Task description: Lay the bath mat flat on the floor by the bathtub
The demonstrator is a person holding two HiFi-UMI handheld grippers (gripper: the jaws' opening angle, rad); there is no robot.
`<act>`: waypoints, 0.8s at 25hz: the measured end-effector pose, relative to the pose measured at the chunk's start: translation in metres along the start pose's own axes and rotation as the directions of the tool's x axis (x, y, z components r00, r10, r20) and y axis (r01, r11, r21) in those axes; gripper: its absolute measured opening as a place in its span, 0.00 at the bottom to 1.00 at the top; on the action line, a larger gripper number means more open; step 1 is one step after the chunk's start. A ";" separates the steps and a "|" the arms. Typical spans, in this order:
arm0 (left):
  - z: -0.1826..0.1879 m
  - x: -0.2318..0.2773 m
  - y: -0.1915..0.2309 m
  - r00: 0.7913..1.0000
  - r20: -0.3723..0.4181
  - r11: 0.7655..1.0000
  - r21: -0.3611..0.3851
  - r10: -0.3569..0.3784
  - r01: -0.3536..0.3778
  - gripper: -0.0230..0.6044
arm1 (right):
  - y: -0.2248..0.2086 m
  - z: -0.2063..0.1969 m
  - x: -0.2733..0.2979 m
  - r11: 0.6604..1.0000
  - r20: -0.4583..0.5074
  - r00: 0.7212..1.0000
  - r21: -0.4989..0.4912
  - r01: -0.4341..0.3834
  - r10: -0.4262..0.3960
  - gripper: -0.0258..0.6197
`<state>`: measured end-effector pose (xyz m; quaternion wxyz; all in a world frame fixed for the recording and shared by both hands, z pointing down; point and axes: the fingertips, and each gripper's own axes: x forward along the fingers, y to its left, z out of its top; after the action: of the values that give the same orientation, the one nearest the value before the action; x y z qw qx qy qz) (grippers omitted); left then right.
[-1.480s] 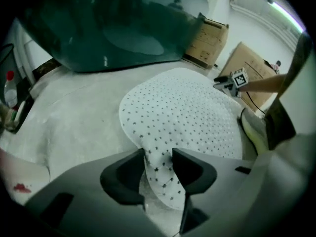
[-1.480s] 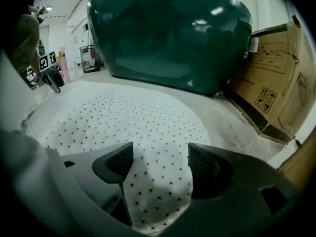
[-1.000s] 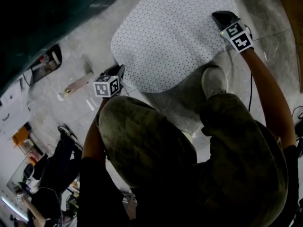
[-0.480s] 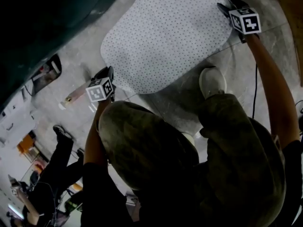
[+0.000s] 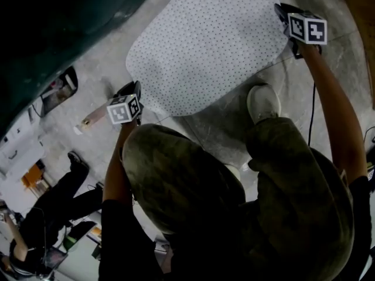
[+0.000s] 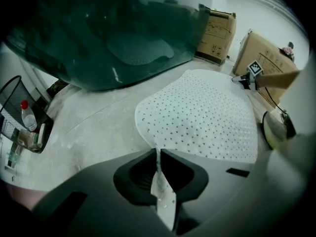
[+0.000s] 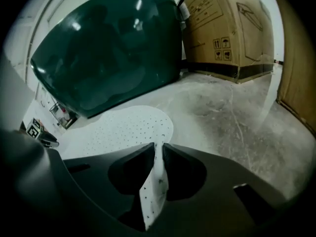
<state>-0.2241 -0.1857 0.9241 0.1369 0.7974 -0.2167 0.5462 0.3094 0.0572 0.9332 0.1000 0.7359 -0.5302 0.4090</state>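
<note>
While the bath mat (image 5: 205, 45) lay nearly flat beside the bathtub (image 5: 58, 22), left gripper (image 6: 158, 153) fingers pinched its corner, right gripper (image 7: 159, 151) fingers had just closed on its edge; release probably remained.

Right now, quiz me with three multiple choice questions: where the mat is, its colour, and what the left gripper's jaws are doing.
1. Where is the bath mat?
A: spread on the floor beside the bathtub
B: inside the bathtub
C: hanging clear of the floor

2. What colour is it?
A: plain green
B: white with dark dots
C: brown

3. How do the jaws of the left gripper stand?
A: wide apart, empty
B: closed on nothing
C: closed on the bath mat's edge

1 A: the head view shows it spread next to the tub.
2 B: every view shows white with dots.
3 C: the left gripper view shows mat pinched between them.
</note>
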 end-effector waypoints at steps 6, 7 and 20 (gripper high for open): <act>0.022 0.003 0.015 0.998 0.046 0.999 -0.004 0.051 -0.051 0.11 | 0.001 -0.021 -0.027 0.999 0.071 0.997 0.033 -0.007 0.005 0.14; 0.025 0.005 0.016 0.997 0.042 0.998 0.006 0.058 -0.058 0.11 | -0.001 -0.025 -0.026 0.999 0.066 0.998 0.044 -0.010 0.007 0.14; 0.041 0.023 0.042 0.993 0.019 0.994 -0.011 0.113 -0.112 0.11 | -0.003 -0.010 -0.007 0.998 0.070 0.997 0.063 -0.022 0.018 0.13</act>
<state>-0.2049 -0.2453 0.9294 0.1078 0.7886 -0.2653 0.5441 0.3064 0.0693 0.9356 0.0539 0.7471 -0.5273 0.4011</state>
